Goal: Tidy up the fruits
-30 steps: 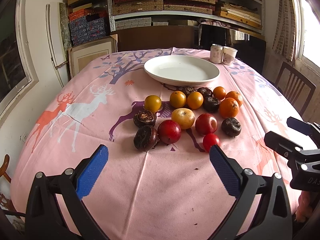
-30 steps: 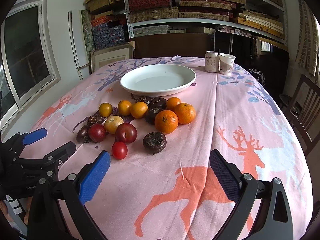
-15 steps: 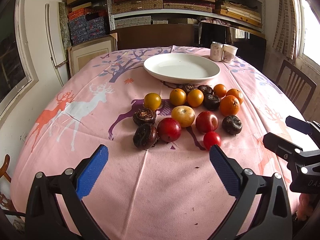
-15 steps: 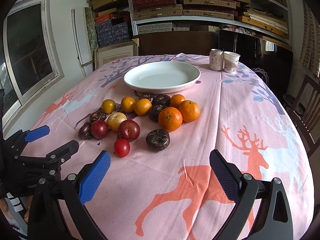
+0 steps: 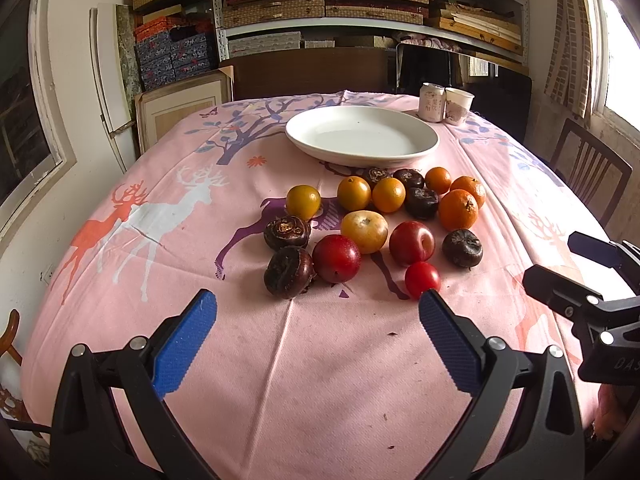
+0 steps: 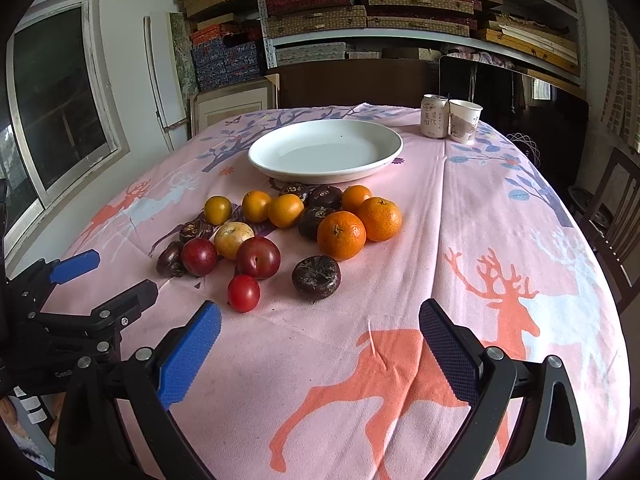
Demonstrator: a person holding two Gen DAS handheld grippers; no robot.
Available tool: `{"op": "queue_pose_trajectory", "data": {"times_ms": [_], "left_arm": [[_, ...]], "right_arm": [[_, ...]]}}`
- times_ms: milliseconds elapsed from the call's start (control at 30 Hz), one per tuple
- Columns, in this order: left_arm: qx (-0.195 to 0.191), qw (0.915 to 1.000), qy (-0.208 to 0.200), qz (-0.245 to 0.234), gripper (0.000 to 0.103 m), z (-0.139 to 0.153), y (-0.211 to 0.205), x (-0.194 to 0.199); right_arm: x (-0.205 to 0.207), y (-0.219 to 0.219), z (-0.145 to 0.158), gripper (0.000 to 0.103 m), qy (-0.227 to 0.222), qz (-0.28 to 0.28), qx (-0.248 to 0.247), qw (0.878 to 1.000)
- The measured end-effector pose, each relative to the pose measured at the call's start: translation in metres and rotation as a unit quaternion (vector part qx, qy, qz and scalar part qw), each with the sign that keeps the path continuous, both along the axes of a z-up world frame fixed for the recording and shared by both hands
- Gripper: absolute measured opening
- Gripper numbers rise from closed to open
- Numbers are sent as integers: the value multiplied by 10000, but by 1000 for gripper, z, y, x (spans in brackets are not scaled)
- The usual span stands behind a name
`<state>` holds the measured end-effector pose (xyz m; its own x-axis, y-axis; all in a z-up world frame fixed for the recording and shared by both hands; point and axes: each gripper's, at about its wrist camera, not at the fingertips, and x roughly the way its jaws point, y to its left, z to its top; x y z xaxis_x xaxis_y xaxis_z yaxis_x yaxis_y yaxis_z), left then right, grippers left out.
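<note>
Left gripper (image 5: 316,316) and right gripper (image 6: 320,326) are both hovering with fingers spread, nothing held, on the near side of the fruit cluster (image 5: 372,224), the white plate (image 5: 362,136) sitting just beyond it.

Mixed fruits (image 5: 380,224) cluster loose beside the seemingly empty white plate (image 5: 420,153).

Box-laden shelves (image 6: 400,20) (metal) behind table, windows (image 6: 60,100) alongside.

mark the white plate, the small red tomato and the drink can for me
white plate (image 6: 276,170): right wrist view, near left rim.
small red tomato (image 6: 243,293): right wrist view, middle of its skin.
drink can (image 6: 434,118): right wrist view, middle of its printed side.
</note>
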<state>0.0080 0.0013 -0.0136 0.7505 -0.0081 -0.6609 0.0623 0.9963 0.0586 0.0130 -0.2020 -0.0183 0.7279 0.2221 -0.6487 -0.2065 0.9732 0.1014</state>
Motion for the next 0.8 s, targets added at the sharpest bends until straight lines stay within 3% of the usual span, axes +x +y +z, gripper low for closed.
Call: {"op": "queue_pose_trajectory", "data": {"times_ms": [300,800], "left_arm": [[-4,10000,6,5,99,-1,-1,0],[-79,9999,107,12,99,-7,0,4]], "right_arm": [[-5,0,5,99,-279,-88,-54,9996],[-3,11,-1,99,-159,161,-156,9996]]}}
